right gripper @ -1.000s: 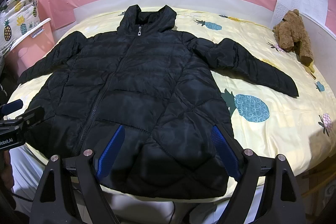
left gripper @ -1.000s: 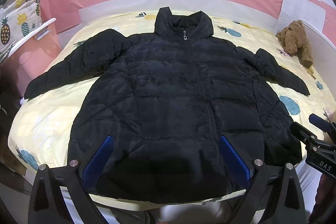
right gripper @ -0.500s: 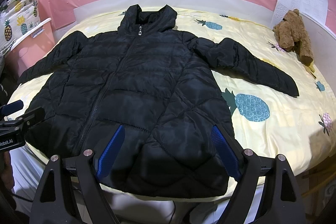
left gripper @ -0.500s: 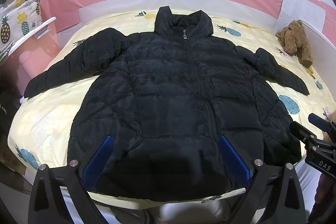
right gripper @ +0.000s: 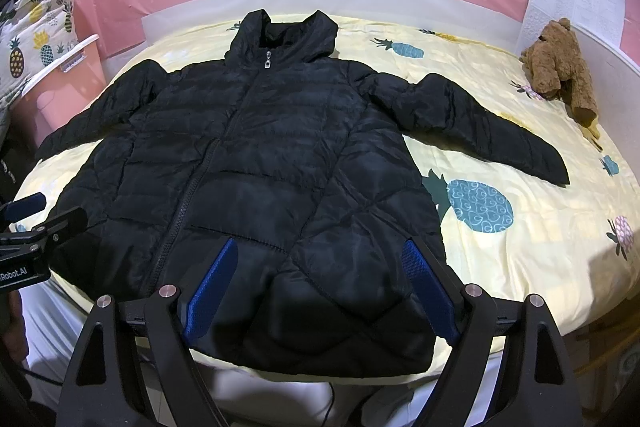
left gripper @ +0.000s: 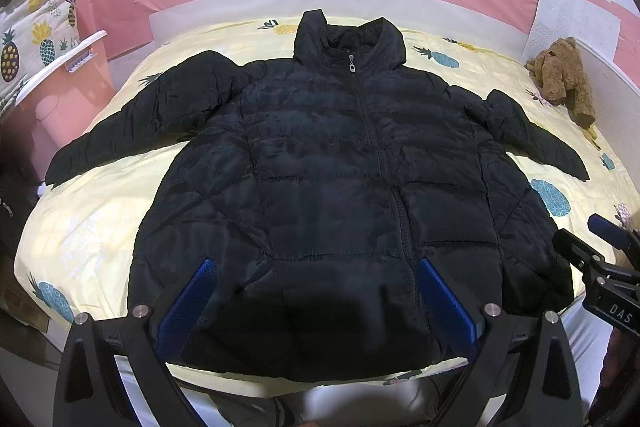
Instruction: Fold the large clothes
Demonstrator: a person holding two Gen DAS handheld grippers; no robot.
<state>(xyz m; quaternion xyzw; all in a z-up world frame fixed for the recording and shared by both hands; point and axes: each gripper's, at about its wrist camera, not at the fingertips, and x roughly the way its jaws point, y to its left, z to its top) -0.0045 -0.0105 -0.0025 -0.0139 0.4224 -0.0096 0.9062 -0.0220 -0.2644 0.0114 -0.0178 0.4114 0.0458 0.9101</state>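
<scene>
A black quilted puffer jacket [left gripper: 328, 179] lies flat and zipped on the bed, collar at the far end, both sleeves spread out to the sides. It also shows in the right wrist view [right gripper: 256, 163]. My left gripper [left gripper: 316, 269] is open and empty, hovering above the jacket's hem left of the zipper. My right gripper [right gripper: 320, 251] is open and empty above the hem's right part. The right gripper shows at the right edge of the left wrist view [left gripper: 600, 259]; the left gripper shows at the left edge of the right wrist view [right gripper: 36, 227].
The bed has a yellow pineapple-print sheet [right gripper: 520, 227]. A brown teddy bear [right gripper: 560, 67] lies at the far right by the white bed wall. A pink bin with a white rim [left gripper: 60, 83] stands left of the bed. A pink wall panel is behind.
Both grippers have barely moved; the views are almost the same, with the left view shifted very slightly.
</scene>
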